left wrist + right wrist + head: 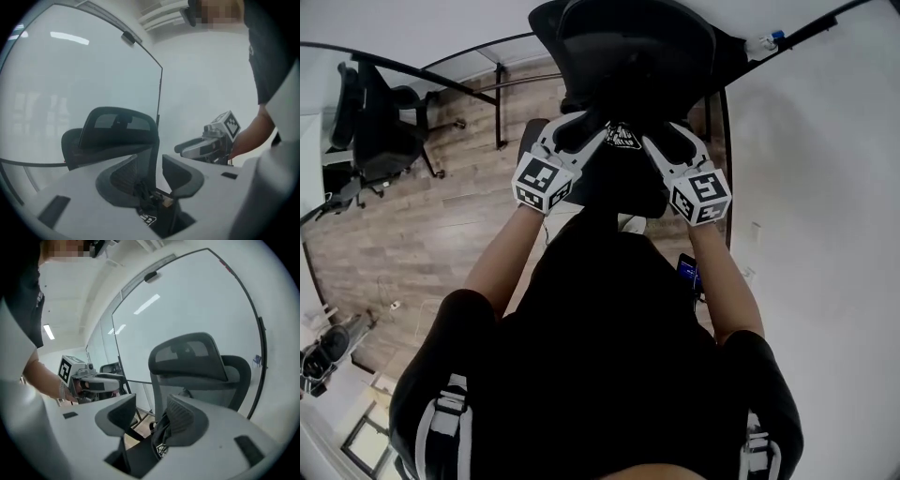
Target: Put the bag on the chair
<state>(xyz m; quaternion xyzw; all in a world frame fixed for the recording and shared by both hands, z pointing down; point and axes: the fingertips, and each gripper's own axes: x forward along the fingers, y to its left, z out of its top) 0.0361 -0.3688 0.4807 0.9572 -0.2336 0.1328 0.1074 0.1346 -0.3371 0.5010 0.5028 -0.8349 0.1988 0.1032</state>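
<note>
A black bag [623, 178] with a white logo hangs or rests between my two grippers, right in front of the black mesh office chair [637, 47]. My left gripper [581, 129] reaches it from the left. In the left gripper view the bag's strap [143, 192] is bunched between the jaws of the left gripper [157, 171], and the bag [150, 218] sits below them. My right gripper [661, 136] comes from the right. In the right gripper view the right gripper [152, 413] has its jaws apart, and bag fabric [161, 441] lies against one pad only. The chair's backrest [187, 357] rises just beyond.
A second black office chair [380, 122] stands on the wooden floor [441, 225] at the left. Behind the near chair a glass partition [93, 70] with a black frame [499, 103] closes off the space. A white wall [825, 234] runs along the right.
</note>
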